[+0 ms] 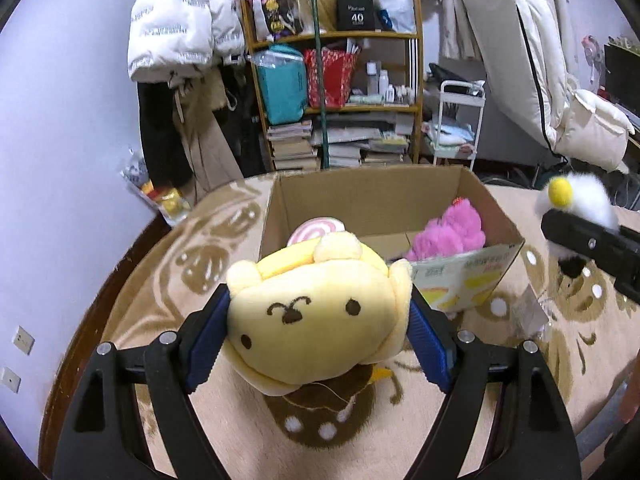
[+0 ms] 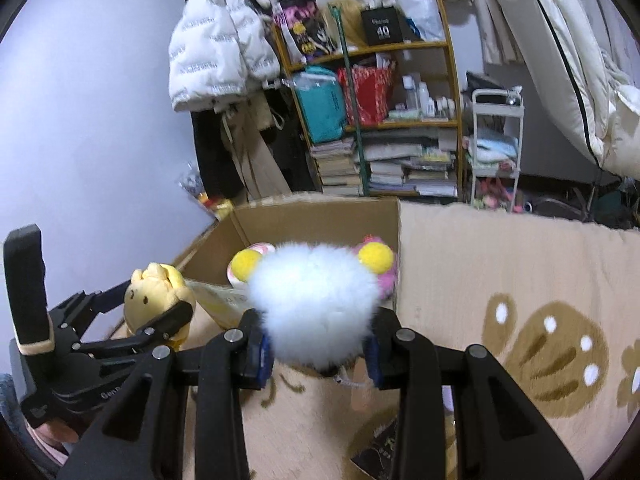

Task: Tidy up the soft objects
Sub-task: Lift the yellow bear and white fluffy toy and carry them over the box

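A: Left wrist view first. What does the left gripper (image 1: 318, 332) have?

B: It is closed on the yellow plush (image 1: 316, 312), a bear face with dark eyes. The blue pads (image 1: 206, 344) press on both sides of it, and the jaws stand wide because the plush is wide. The plush hangs above the rug (image 1: 400, 432), not touching it

A: Where is the box (image 1: 472, 268)?

B: Just behind the plush, on the rug, with the top open. Inside on the right lies a pink plush (image 1: 450, 232), and on the left a round pink-and-white swirl toy (image 1: 316, 230) shows over the yellow head. At the right edge I see the right gripper (image 1: 592, 240) with the white plush (image 1: 580, 198), a little blurred

A: And behind the box?

B: A shelf (image 1: 336, 36) with books, bags and bottles, and a white jacket (image 1: 176, 20) hanging to its left

A: Now the right wrist view?

B: The right gripper (image 2: 318, 354) is closed on the white plush (image 2: 316, 300), a fluffy ball with two yellow ears. The jaws are partly closed and the fur bulges over the pads. It is lifted above the rug (image 2: 520, 264), in front of the box (image 2: 320, 220)

A: Is the other gripper visible there?

B: Yes, at the left, the left gripper (image 2: 160, 312) with the yellow plush (image 2: 154, 292) between its fingers, just beside the near left corner of the box. Whether the plush is over the rim or before it, I cannot tell
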